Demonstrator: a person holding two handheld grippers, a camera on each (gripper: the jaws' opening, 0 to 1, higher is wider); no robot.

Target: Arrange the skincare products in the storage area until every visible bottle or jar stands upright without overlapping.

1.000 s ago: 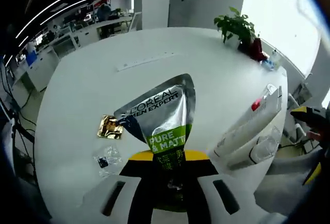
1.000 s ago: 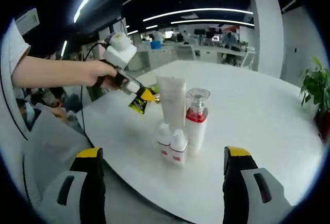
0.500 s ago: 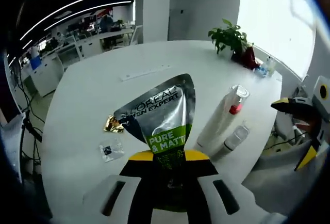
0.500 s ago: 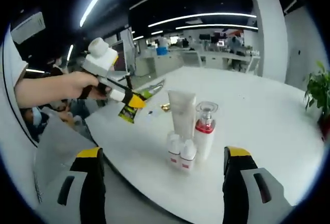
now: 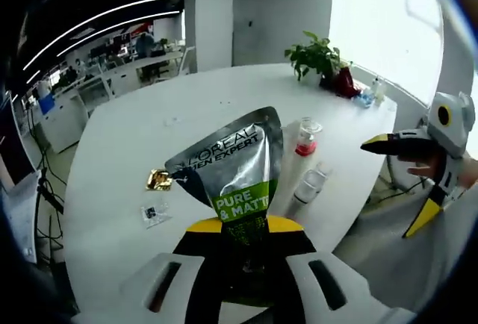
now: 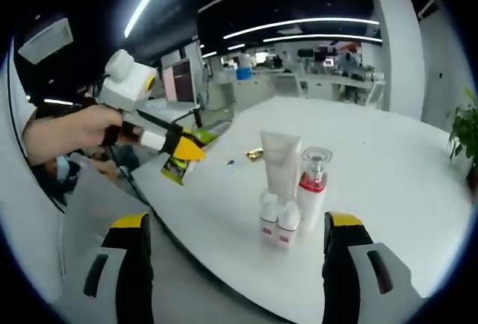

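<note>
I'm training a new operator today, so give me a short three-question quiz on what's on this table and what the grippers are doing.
1. True or false: the left gripper is shut on the silver and green tube.
2. Multiple choice: in the right gripper view, the pump bottle with the red collar is A) lying flat, B) standing upright, C) held by a gripper.
3. Fill in: the gold foil packet lies on the white ____.

Key:
1. True; its jaws clamp the tube's lower end.
2. B; it stands beside the white tube and two small bottles, while the right gripper stays open.
3. Table.
</note>
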